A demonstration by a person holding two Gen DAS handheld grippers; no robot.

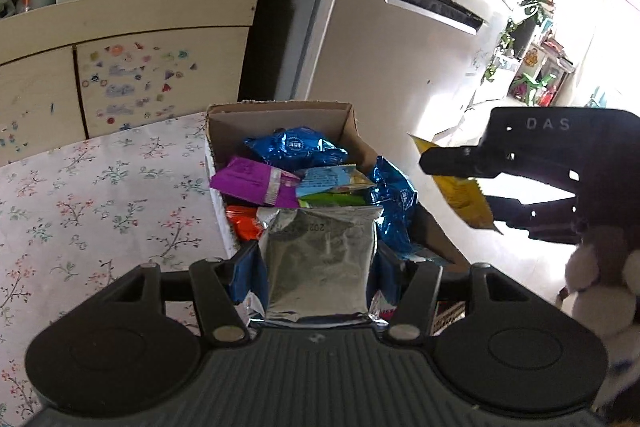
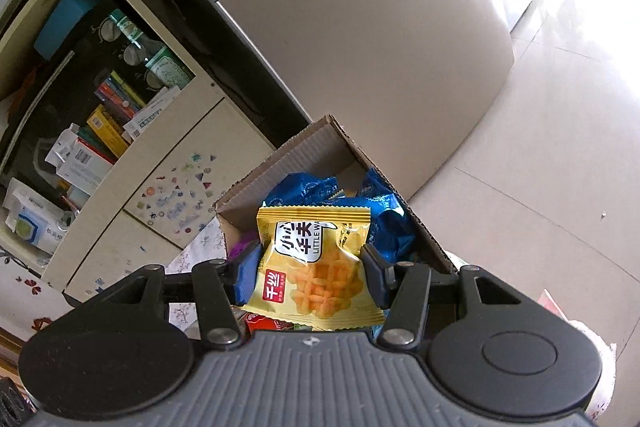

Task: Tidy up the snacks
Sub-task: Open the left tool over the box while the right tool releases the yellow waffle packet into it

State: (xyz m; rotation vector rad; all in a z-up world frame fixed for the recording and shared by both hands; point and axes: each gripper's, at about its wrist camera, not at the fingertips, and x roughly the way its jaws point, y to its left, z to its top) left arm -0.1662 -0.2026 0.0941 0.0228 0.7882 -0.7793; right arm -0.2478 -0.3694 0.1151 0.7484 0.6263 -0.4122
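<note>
Cardboard box stands at the edge of a table covered with a floral tablecloth, its top open toward both grippers, and serves as the collection point for the snacks. Its position at the table edge probably lets both hands reach it from the open floor side. Loose packets already fill the box: a blue foil packet near the far wall, a purple packet against the left wall, a light-blue and green packet in the middle, and an orange packet low at the near left. The left gripper is closed on a silver foil packet, gripped at both side edges so that the packet hangs flat between the pads, just in front of and above the box's near side. The right gripper is likewise clamped on a yellow waffle snack packet, held by its side seams with the printed face toward the camera, above the box opening. In the left wrist view, that gripper appears to the right of the box with the yellow packet angled toward it. Both packets seem positioned for release into the box; neither has been released yet.
</note>
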